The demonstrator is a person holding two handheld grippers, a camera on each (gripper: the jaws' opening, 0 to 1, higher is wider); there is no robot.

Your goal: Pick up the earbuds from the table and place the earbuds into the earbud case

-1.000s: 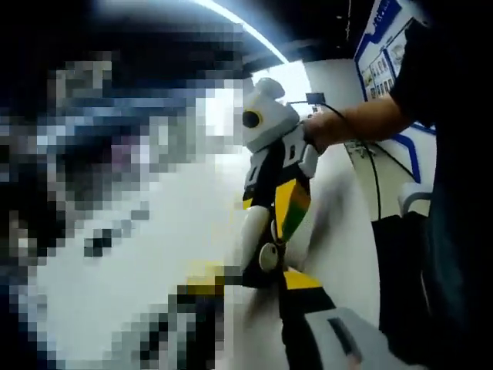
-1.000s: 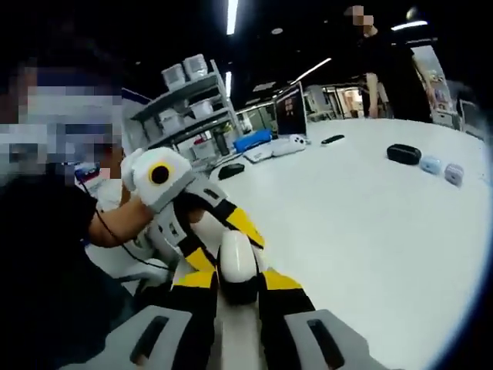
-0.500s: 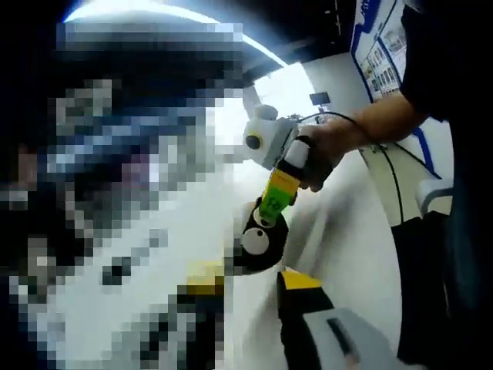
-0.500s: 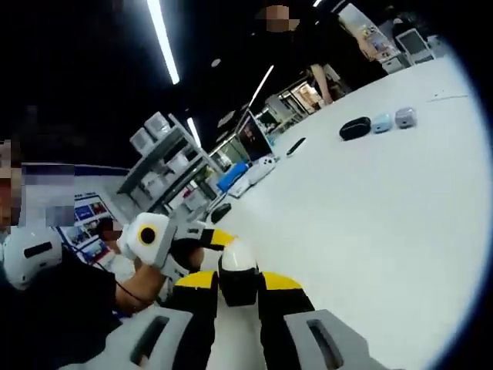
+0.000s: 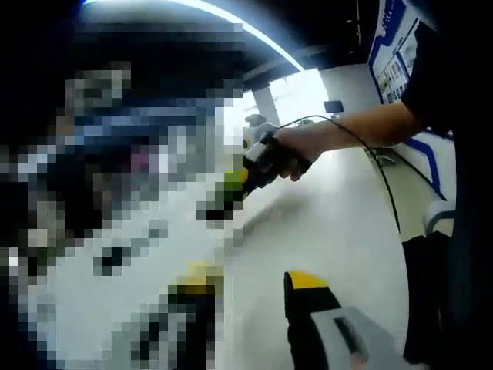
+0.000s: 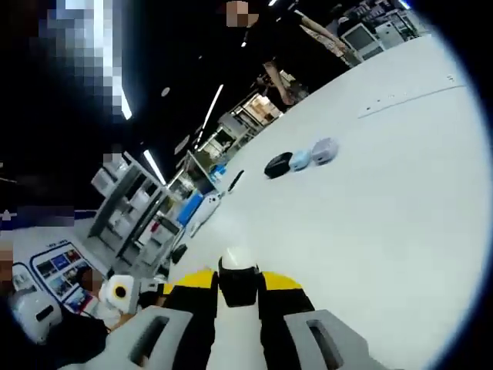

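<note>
Right claw [image 6: 239,289]: jaws clamped on a small white-and-dark object, most likely an earbud [image 6: 238,276], pinched at the tips. It is carried well above the white tabletop [image 6: 370,208], which suggests transport rather than picking. The other claw shows low to the left of the right claw, down by the person's hand [image 6: 117,293].

Left claw [image 5: 250,297]: one yellow-tipped jaw is clear and the other sits under mosaic, so I cannot tell whether it is apart or together; nothing visible between the jaws. Ahead of it, a person's hand [image 5: 286,150] grips the right claw, a cable trailing from it.

Ahead and above the right claw's tips, far off on the tabletop: a dark oval case [image 6: 277,164], a pale blue case [image 6: 300,159] touching or just beside it, and a grey-lilac case [image 6: 324,149] next along. Probably one is the target earbud case; which one I cannot tell.

Room: open hall, ceiling strip lights, metal shelving [image 6: 127,200] left of the right claw, blue-bordered wall posters.
</note>
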